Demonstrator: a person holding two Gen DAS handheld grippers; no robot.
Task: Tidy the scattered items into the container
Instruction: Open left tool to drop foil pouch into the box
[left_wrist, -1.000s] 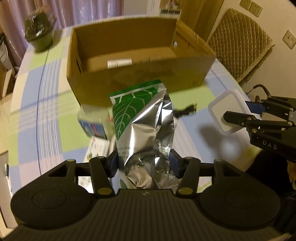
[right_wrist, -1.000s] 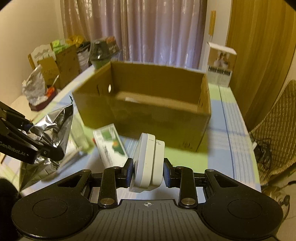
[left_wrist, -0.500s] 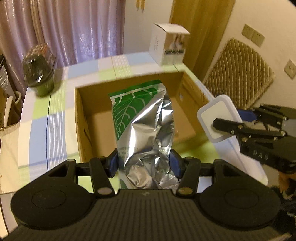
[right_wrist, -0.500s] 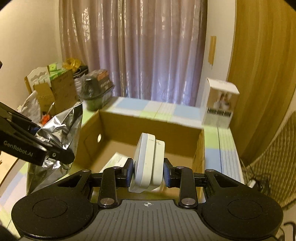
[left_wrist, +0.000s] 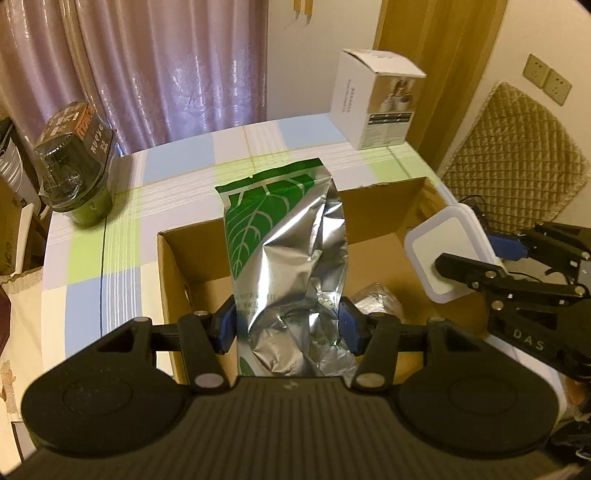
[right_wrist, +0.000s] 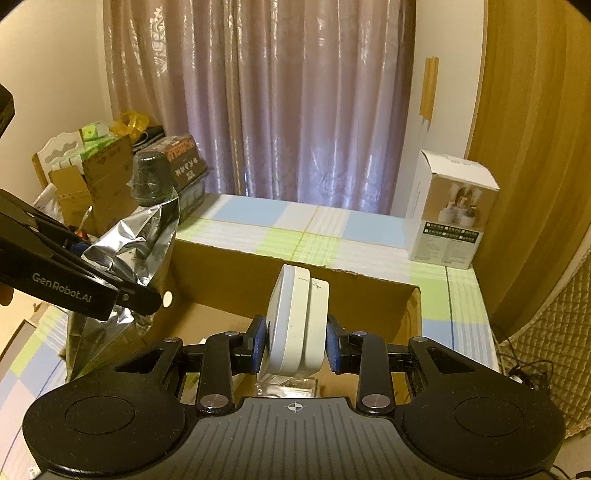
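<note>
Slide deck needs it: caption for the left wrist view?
Left hand-held gripper holds a foil bag above the cardboard box.

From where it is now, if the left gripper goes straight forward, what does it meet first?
Probably the far wall of the cardboard box. The left gripper holds the foil bag over the open box, pointing at that wall; depth is unclear, so it might pass just above the rim.

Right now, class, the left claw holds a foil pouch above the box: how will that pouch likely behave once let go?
The foil pouch looks creased and dented where the left claw pinches it, so it is probably floppy and light. Its shiny film may be slippery. Released, it would likely slump into the cardboard box rather than stand.
</note>
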